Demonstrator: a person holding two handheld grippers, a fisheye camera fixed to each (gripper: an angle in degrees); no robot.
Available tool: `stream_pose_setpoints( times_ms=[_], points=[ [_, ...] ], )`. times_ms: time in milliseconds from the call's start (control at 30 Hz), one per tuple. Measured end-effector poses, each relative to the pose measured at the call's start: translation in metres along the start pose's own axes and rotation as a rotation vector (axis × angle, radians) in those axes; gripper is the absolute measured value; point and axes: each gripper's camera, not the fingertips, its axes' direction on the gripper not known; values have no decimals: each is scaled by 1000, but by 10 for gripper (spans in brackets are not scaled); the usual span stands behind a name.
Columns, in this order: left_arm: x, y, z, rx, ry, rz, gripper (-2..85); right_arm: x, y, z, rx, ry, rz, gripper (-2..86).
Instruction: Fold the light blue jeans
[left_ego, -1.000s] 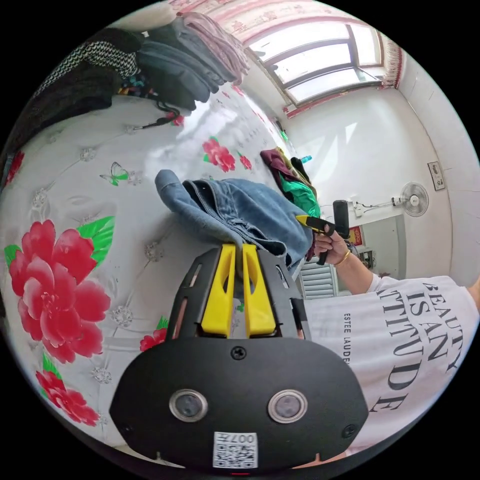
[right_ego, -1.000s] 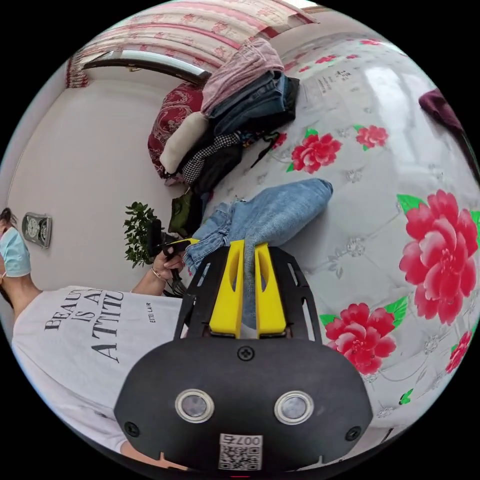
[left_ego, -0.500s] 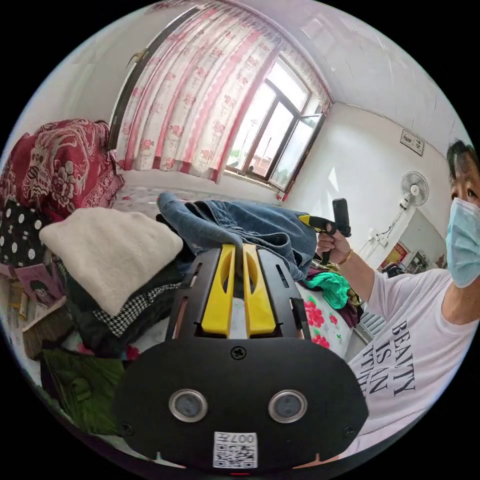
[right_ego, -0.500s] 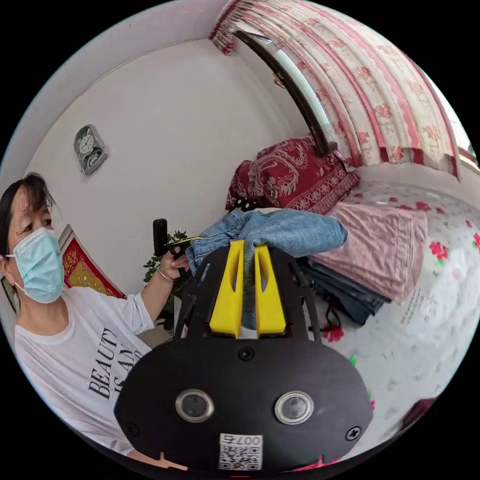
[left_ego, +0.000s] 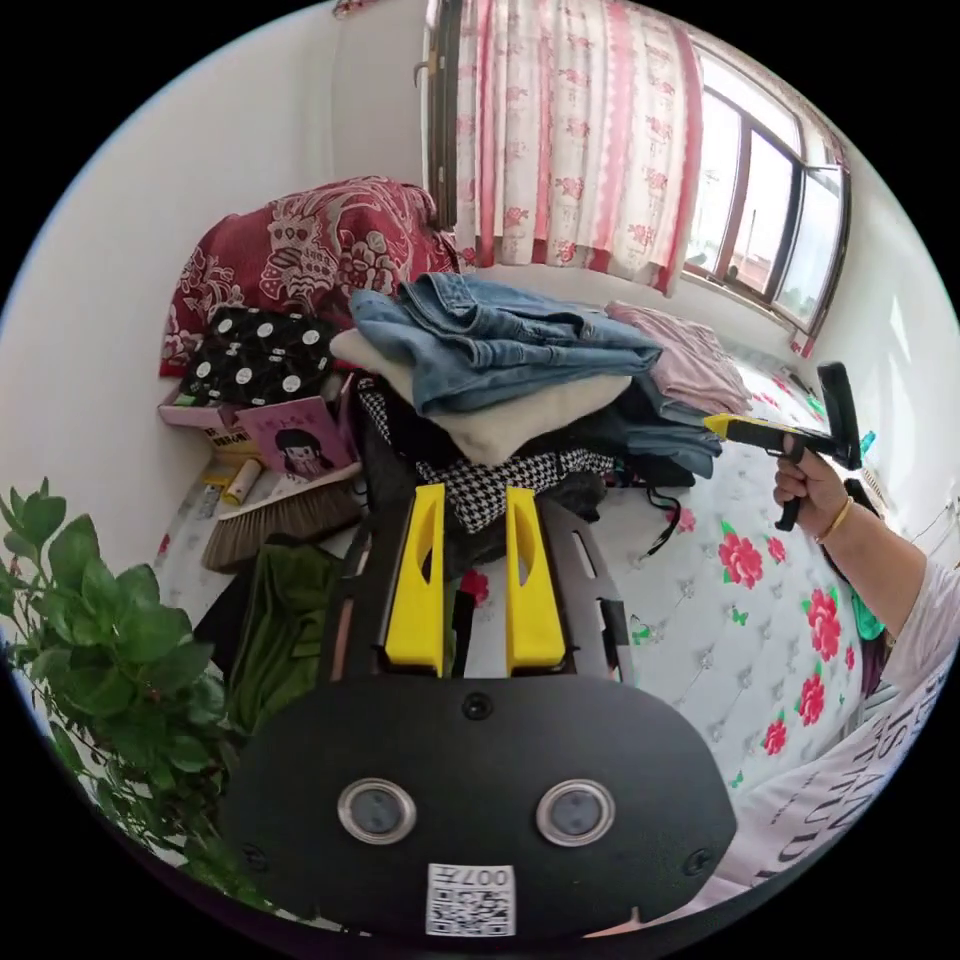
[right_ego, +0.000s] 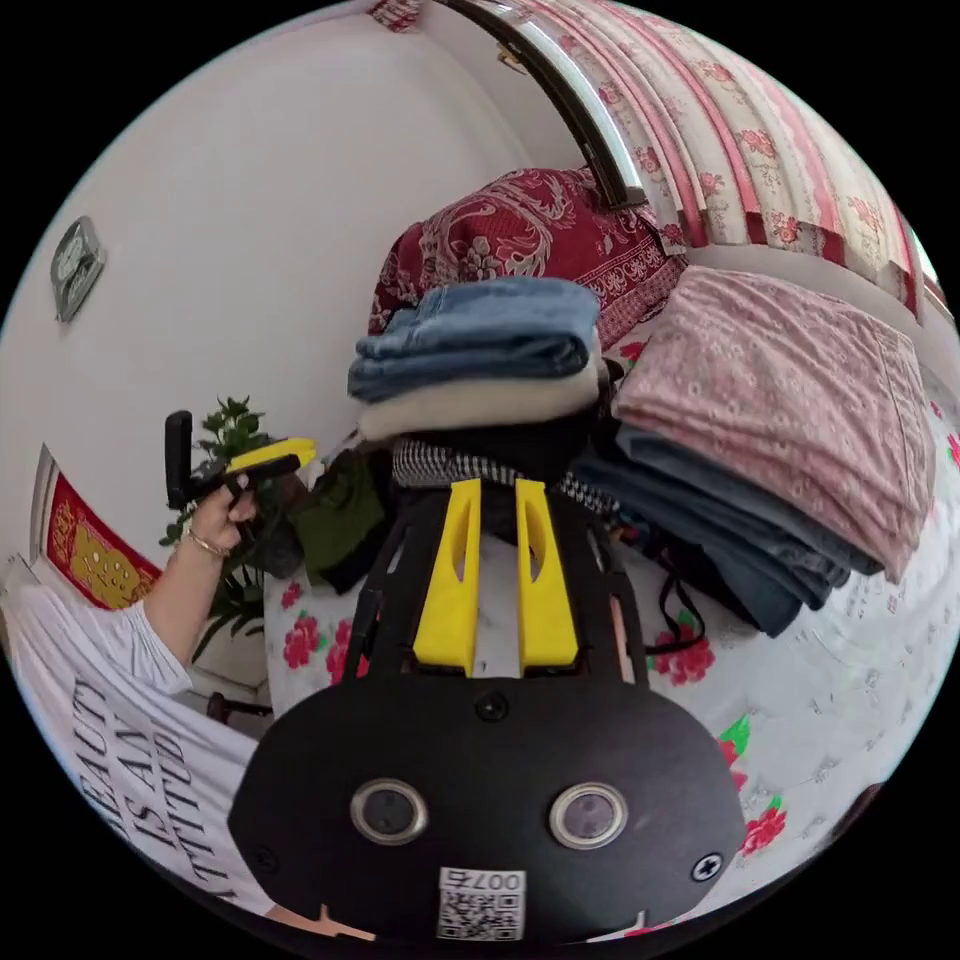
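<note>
The folded light blue jeans lie on top of a stack of folded clothes, on a cream garment. In the right gripper view the jeans rest just beyond the jaws. My left gripper is open and empty, drawn back a little below the stack. My right gripper is also open with nothing between its jaws. Each gripper also appears in the other view, held in a hand: the right gripper and the left gripper, both apart from the jeans.
A pink folded garment tops a second stack of dark jeans beside the first. Red patterned bedding sits behind. A plant, a brush and a green cloth are nearby. The floral bed cover spreads to the right.
Both grippers carried the jeans up from the bed onto the clothes stack, let go and drew back. Both sets of jaws went from shut on denim to open.
</note>
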Motion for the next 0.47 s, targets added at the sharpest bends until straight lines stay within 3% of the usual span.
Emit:
stream_pose_setpoints(
  times_ms=[100, 167, 267, 333, 467],
  points=[
    [58, 51, 27, -160, 31, 94, 48, -30, 130, -3, -197, 153, -67, 21],
    [98, 87, 50, -296, 91, 142, 5, -54, 248, -4, -455, 244, -49, 13],
    [165, 138, 74, -474, 196, 246, -6, -94, 373, -28, -675, 268, -12, 10],
    [200, 156, 78, -526, 253, 300, -8, -121, 420, -50, -744, 279, 10, 13],
    [266, 172, 90, -576, 267, 436, -9, -153, 488, -73, -704, 282, 113, 17]
  ],
)
